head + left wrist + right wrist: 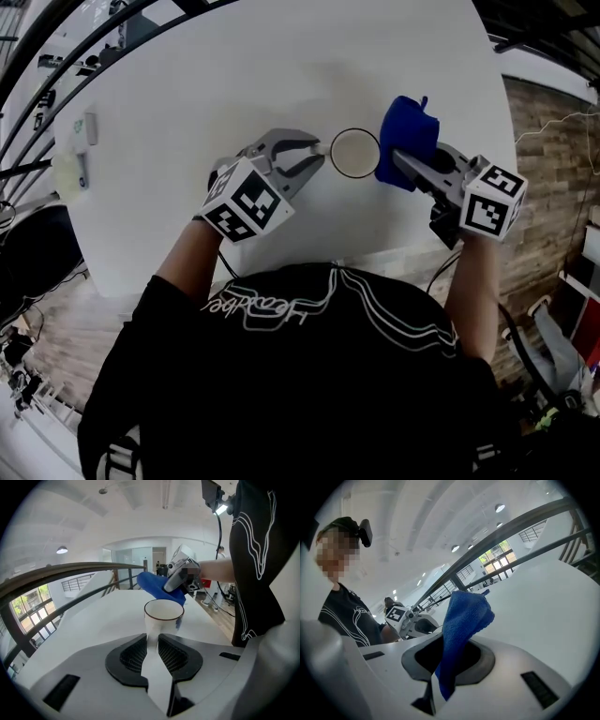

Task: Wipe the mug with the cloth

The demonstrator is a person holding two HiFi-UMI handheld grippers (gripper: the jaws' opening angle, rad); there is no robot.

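Note:
A white mug point(354, 153) with a dark rim stands upright on the white table point(187, 84). From the mug's left, my left gripper point(315, 157) reaches in. In the left gripper view the mug point(163, 615) is just ahead, and its handle point(152, 638) sits between the jaws of the left gripper point(152, 644), whose pads close against it. My right gripper point(401, 159) is shut on a blue cloth point(409, 139), which hangs bunched against the mug's right side. In the right gripper view the cloth point(461, 625) rises out of the right gripper point(447, 654) and hides the mug.
A small white object with a pale green thing point(79, 155) beside it lies near the table's left edge. Dark curved railings point(56, 66) run beyond that edge. The table's near edge point(281, 265) is right in front of the person's body. Wooden floor point(553, 159) lies to the right.

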